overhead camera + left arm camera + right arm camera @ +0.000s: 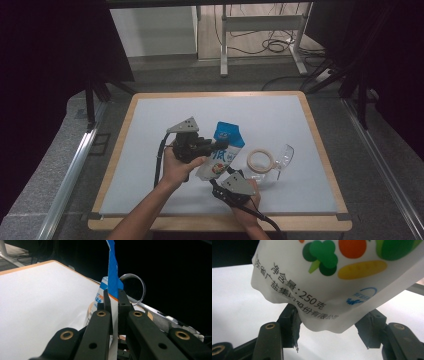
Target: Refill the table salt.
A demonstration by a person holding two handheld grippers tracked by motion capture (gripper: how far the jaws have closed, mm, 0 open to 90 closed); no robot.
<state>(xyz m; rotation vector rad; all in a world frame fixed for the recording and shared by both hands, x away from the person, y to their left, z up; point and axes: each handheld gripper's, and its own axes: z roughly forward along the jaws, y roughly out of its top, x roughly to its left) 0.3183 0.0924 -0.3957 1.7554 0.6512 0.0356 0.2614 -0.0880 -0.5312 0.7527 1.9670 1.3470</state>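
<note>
High view: the left gripper [216, 146] is clamped on the blue top edge of a blue-and-white salt pouch [226, 150], holding it above the white table [150, 130]. Just below the pouch's bottom end, the right gripper [225, 177] stands with jaws parted around it, pads not pressing. A tape roll [260, 160] and safety glasses [282, 157] lie just right of the pouch.

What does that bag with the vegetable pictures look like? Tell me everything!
The bag is a soft, crinkly white plastic pouch with a blue top, printed vegetables and writing. It is held up above the table, tilted. The left hand-held gripper pinches its blue edge; the right hand-held gripper has its jaws on either side of the bottom end.
</note>
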